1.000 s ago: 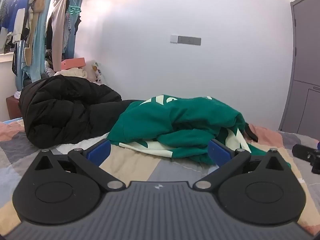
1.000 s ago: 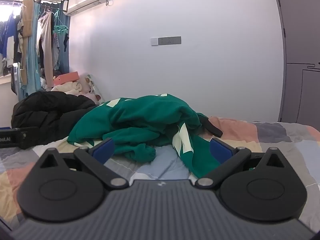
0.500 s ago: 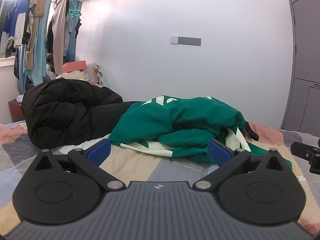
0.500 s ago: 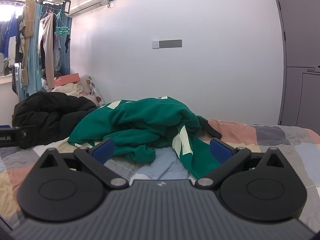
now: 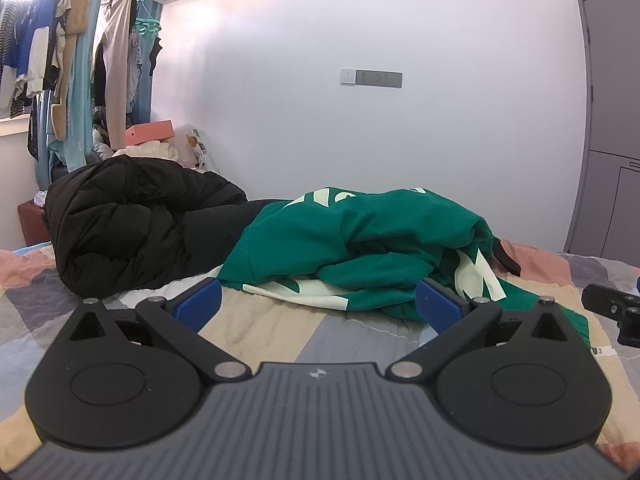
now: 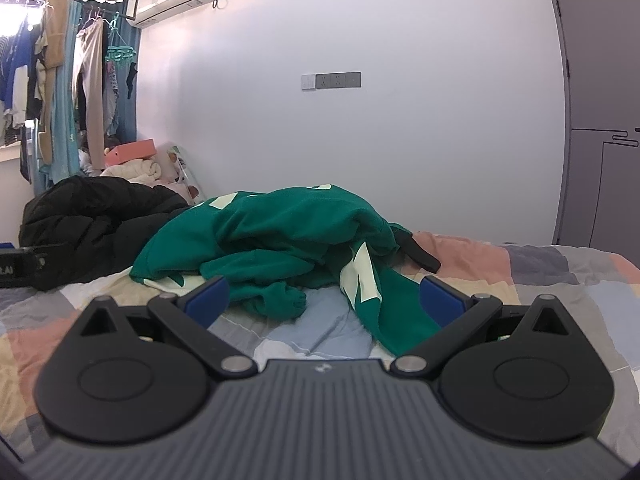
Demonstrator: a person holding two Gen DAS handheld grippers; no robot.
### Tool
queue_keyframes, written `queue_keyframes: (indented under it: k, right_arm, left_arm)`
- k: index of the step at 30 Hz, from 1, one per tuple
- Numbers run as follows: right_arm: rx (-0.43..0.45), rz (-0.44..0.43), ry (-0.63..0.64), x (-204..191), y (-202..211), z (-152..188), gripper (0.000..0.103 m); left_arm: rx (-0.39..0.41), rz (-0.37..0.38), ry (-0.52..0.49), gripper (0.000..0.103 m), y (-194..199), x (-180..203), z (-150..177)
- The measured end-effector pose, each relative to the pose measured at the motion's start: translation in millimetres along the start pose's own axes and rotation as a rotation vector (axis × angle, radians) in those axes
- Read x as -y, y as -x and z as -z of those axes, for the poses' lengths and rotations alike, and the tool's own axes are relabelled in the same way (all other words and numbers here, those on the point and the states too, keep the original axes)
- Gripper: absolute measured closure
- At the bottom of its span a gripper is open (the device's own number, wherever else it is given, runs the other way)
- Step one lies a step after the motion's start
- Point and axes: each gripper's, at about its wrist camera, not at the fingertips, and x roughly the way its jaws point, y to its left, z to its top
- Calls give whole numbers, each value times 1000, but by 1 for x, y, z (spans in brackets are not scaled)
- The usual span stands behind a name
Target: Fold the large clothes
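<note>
Left wrist view: the crumpled green sweatshirt with cream lettering (image 5: 360,248) lies unfolded on the patchwork bedspread (image 5: 260,320), beside a black puffer jacket (image 5: 136,224); folding has not begun. The left gripper (image 5: 318,304) gapes wide, empty, slightly lower than before.

Right wrist view: the right gripper (image 6: 324,300) is spread too, holding nothing, nearer the sweatshirt (image 6: 272,240) than earlier.

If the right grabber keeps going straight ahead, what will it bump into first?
Most likely the crumpled green sweatshirt. The right gripper is open, pointing low across the patchwork bedspread, and the sweatshirt's bunched sleeve cuff lies between its fingers, closest. How far ahead it is cannot be told.
</note>
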Motion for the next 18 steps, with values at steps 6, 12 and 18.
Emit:
queue_keyframes:
  k: [6,12,18]
  right_arm:
    - [-9,0,-19,0,-1,-1,0]
    - [1,-1,-11,-2,2,-2,0]
    - [-5,0,-13,-2,1,-3,0]
  left_arm:
    - [-6,4,2,0,-2,0,0]
    - [0,10,-5,0,0,-1,1]
    - [-5,13,3,0,0,-4,2]
